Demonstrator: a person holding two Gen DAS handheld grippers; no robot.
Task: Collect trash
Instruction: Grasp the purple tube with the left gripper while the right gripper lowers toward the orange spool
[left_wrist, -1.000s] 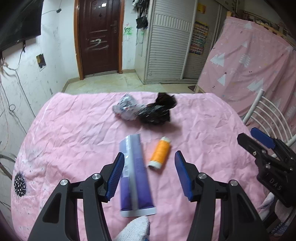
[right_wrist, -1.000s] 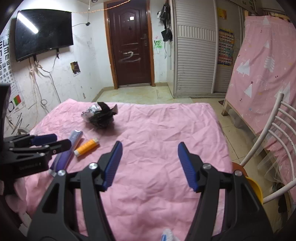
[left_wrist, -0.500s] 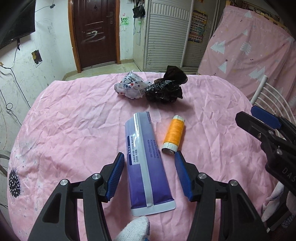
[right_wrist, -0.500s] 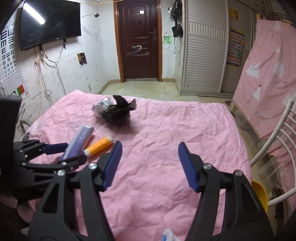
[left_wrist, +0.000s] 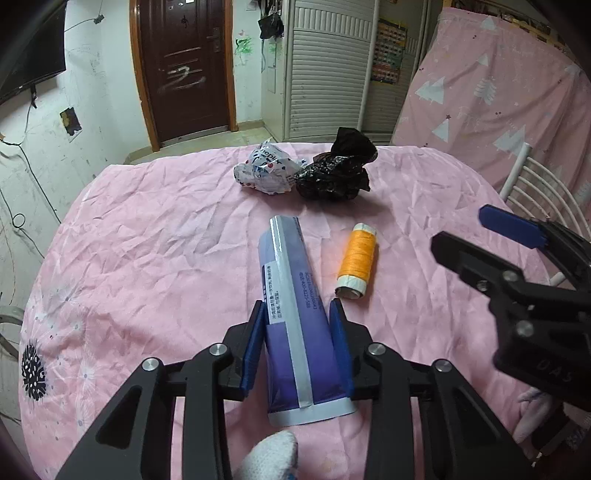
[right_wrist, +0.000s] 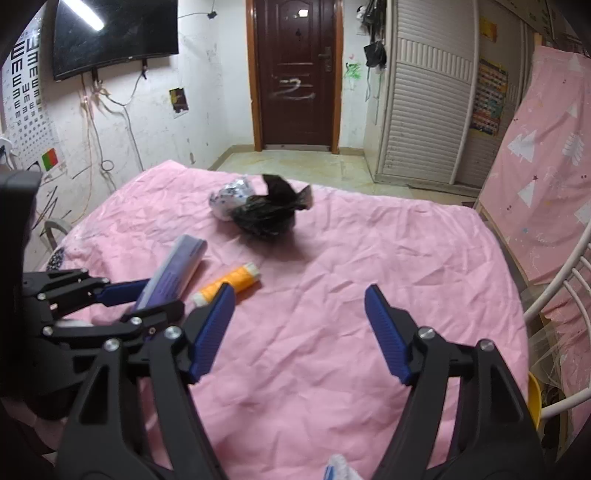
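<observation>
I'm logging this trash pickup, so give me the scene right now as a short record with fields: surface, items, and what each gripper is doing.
surface: pink sheet, wrinkled
items: purple tube; orange thread spool; white crumpled wrapper; black crumpled bag
wrapper and bag: side by side at the far end
left gripper: jaws closing, pads against the tube's sides
right gripper: jaws opening, nothing between them, over bare sheet
spool: lies right of the tube, untouched

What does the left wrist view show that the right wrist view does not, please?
Only the left wrist view shows the printed side of the purple tube between the closing left gripper pads, and a white gloved fingertip. Only the right wrist view shows the wall TV and eye chart. Both share the orange thread spool, black bag and crumpled white wrapper.
</observation>
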